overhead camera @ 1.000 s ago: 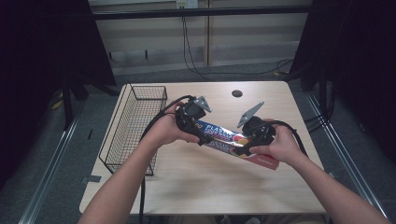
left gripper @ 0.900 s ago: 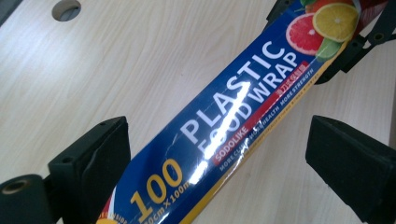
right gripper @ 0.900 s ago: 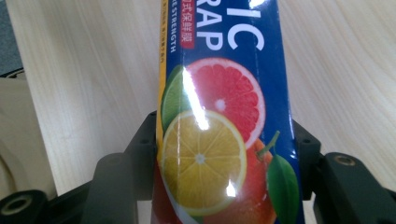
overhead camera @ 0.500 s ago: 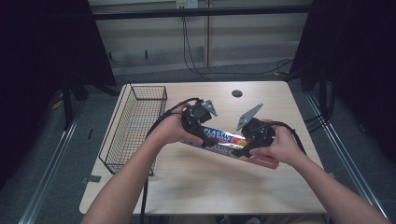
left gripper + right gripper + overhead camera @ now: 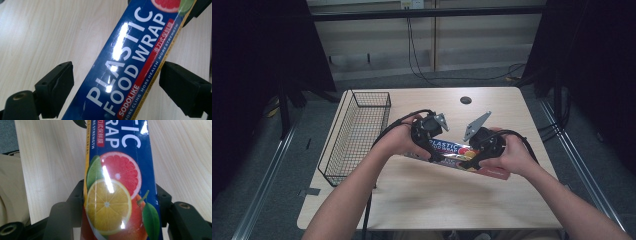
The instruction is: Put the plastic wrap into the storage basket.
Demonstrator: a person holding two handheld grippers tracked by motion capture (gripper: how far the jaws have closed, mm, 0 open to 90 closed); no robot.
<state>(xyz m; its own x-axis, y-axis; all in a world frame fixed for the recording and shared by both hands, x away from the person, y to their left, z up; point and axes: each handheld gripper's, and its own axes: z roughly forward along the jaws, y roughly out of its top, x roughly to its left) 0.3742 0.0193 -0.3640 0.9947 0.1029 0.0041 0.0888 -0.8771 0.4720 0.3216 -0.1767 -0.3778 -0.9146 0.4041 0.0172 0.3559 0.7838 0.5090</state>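
In the high view, the hands and grippers hide most of the box (image 5: 451, 151), and its print is too small to read. In the left gripper view the box (image 5: 130, 62) runs off the top and bottom edges. In the right gripper view the box (image 5: 117, 190) hides the jaws' inner faces.

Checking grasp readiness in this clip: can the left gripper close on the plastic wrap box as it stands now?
Probably yes. The left gripper has its jaws open on either side of the plastic wrap box, with nothing between them and the box. The right gripper already clamps the other end.
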